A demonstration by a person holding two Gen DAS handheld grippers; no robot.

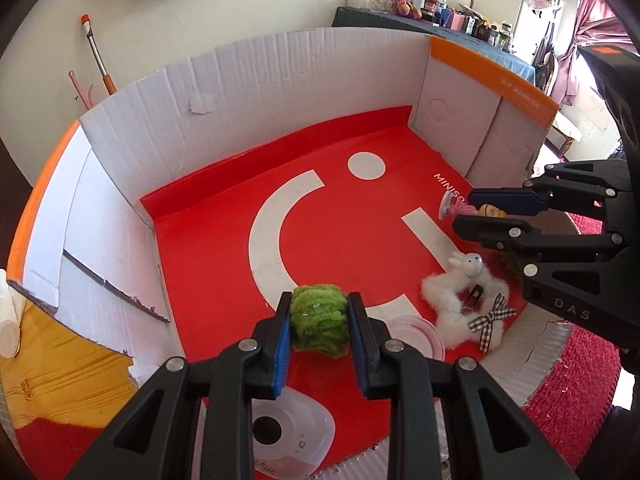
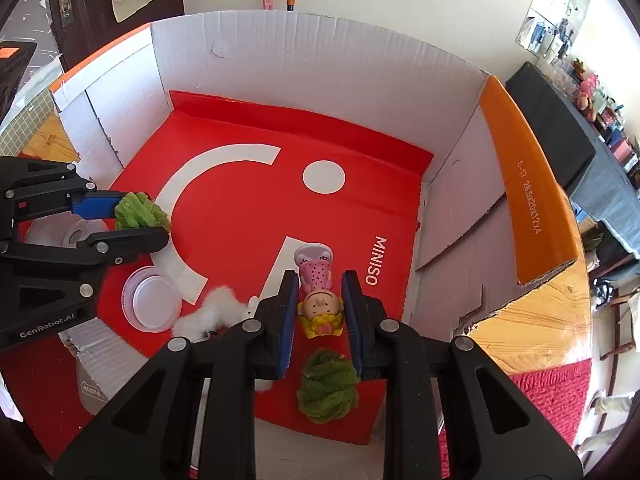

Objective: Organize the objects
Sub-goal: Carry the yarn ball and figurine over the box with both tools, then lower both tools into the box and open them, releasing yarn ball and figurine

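while both reach into the box (image 1: pixel 280 80), left hand-held gripper (image 1: pixel 319 322) clamps green scrunchie (image 1: pixel 318 320), right hand-held gripper (image 2: pixel 319 300) clamps doll figurine (image 2: pixel 320 300)

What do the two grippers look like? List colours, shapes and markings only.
The left gripper and the right gripper are black plastic linkages with triangular cut-outs and silver round rivets. Their long flat fingers carry blue pads. White lettering reads DAS on the right body, GenRobot.AI on the left. No cables or sleeves show.
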